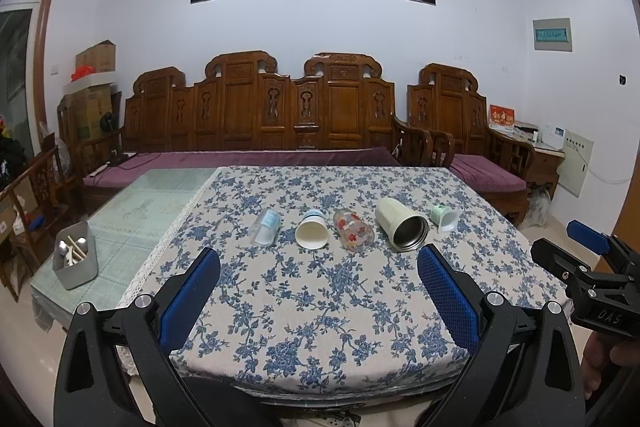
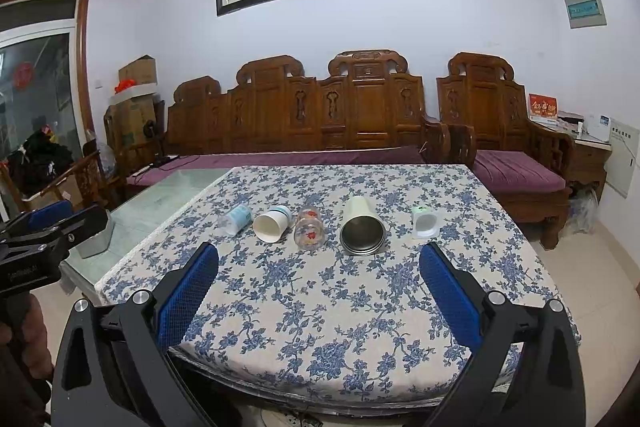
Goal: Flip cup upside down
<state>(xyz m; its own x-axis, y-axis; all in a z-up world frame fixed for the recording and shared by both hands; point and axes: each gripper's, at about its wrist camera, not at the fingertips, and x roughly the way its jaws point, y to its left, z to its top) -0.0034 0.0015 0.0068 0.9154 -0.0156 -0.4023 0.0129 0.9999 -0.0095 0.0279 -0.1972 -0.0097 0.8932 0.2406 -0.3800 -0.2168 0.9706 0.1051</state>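
Several cups lie on their sides in a row across the floral tablecloth (image 1: 320,307), mouths toward me: a clear plastic cup with a blue label (image 1: 266,227) (image 2: 236,219), a white paper cup (image 1: 312,231) (image 2: 272,223), a clear glass with red flowers (image 1: 354,230) (image 2: 309,227), a cream steel-lined tumbler (image 1: 401,225) (image 2: 362,227) and a small green-and-white cup (image 1: 445,218) (image 2: 424,223). My left gripper (image 1: 318,259) is open and empty, above the table's near part. My right gripper (image 2: 319,259) is open and empty too, also short of the row.
A grey caddy with utensils (image 1: 76,263) stands on the bare glass tabletop at the left. A carved wooden sofa (image 1: 280,115) with purple cushions runs behind the table. The right gripper shows at the left wrist view's right edge (image 1: 592,267).
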